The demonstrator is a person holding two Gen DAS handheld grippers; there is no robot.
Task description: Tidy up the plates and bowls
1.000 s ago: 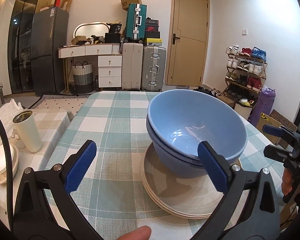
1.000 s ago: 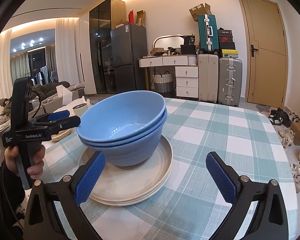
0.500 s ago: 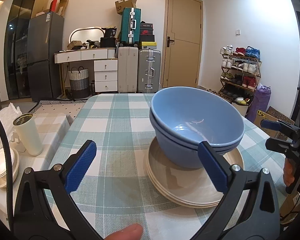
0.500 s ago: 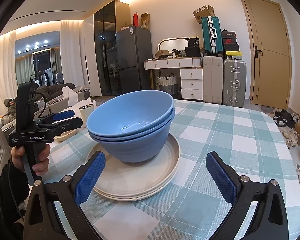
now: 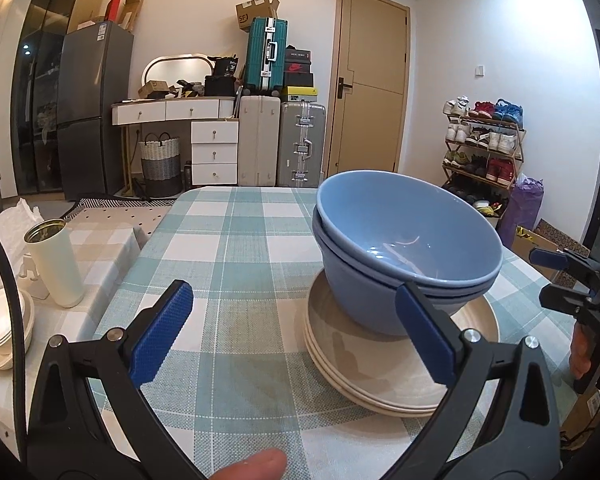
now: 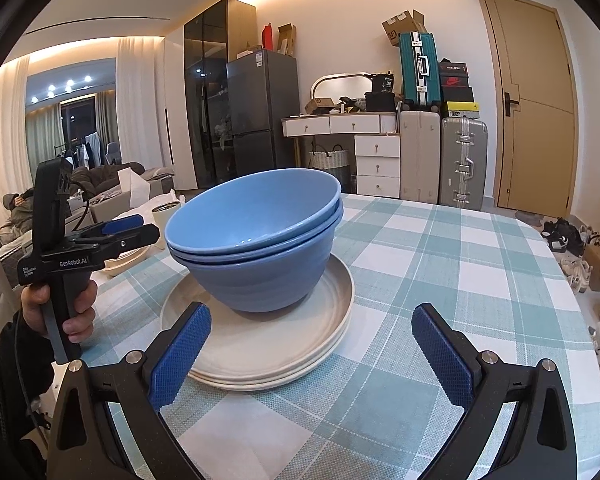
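While both hand-held grippers, left (image 5: 288, 336) and right (image 6: 310, 356), gape empty, the smooth, hard bowls (image 6: 256, 232) sit on plates (image 6: 260, 344) on the worktop (image 6: 440, 264), likely breakable and best pinched at the rim.

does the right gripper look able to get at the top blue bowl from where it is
Probably yes. The right gripper is open and empty, and the top bowl sits nested on the plates just ahead of it with its rim exposed. The left gripper hovers off to the side, apart from the bowl.
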